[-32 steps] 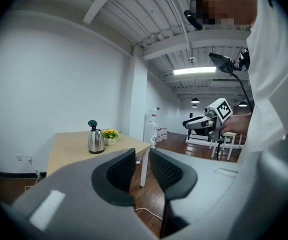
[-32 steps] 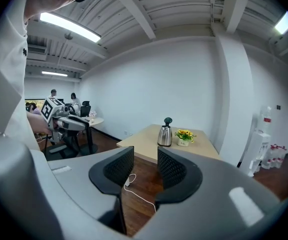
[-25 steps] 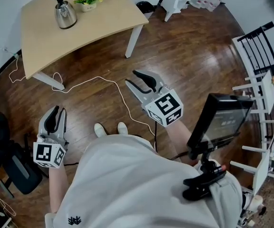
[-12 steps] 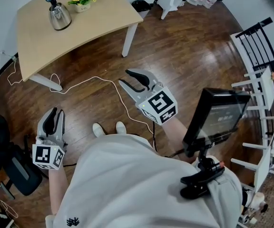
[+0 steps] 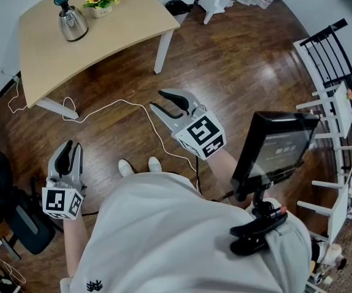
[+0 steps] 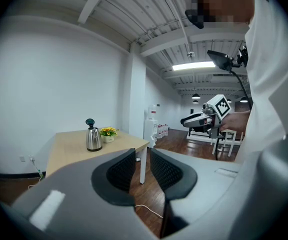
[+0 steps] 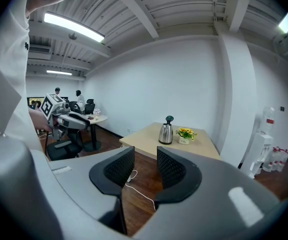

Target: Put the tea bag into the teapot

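Standing on a dark wooden floor [image 5: 237, 60], the person holds both grippers low in front of the body, well apart from the table [image 5: 109, 47]. At the head view's lower left, the left gripper [image 5: 71, 145] points ahead with its jaws drawn close, leaving only a narrow slit between the ribbed pads [image 6: 122, 170], and it grips nothing. The right gripper [image 5: 157, 100] is raised higher, near the middle of that view, and points toward the table; its jaws stand a little wider apart and are likewise empty. The teapot [image 5: 72, 22], a shiny metal one with a dark green lid knob, stands upright on the pale wooden table near its far edge. Just beside the teapot sits a small pot of yellow flowers [image 5: 101, 0]. A white cable [image 5: 122, 102] trails across the floor from under the table toward the person's white shoes [image 5: 139, 165]. A dark screen [image 5: 278, 148] on a clamp sits at the person's right side, and a black office chair [image 5: 14, 215] stands at the left
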A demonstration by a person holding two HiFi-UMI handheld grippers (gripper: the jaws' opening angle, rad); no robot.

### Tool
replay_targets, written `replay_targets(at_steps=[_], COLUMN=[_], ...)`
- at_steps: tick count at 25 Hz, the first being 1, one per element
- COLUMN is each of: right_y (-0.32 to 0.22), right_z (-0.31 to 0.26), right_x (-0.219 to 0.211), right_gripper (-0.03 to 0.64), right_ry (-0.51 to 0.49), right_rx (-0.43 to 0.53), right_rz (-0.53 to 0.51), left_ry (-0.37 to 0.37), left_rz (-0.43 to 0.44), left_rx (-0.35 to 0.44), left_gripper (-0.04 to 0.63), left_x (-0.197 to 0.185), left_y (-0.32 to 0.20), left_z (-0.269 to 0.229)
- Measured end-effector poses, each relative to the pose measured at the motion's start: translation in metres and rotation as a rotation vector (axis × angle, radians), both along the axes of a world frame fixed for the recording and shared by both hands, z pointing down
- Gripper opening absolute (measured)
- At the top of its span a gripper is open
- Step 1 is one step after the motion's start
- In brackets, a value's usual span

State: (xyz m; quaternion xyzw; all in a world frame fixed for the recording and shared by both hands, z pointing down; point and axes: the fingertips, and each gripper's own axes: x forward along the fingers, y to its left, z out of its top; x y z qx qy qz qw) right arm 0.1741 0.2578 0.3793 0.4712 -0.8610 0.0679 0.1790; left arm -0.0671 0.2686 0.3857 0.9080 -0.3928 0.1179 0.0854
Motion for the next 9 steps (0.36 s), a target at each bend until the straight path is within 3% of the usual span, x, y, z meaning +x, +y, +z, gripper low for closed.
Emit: replay_targets(at_steps=[9], right_y=[-0.0036], right_z=[0.0037], right_x=[-0.0037], right_gripper=[0.137], right_ry=[0.006], right_rx=[-0.012], right_rz=[-0.007], left_ry=[0.001], left_rz=[-0.002], left_rx=[-0.003], left_gripper=[0.067], left_x=[-0.0027], left_y=[-0.0049], left_z=[-0.0003])
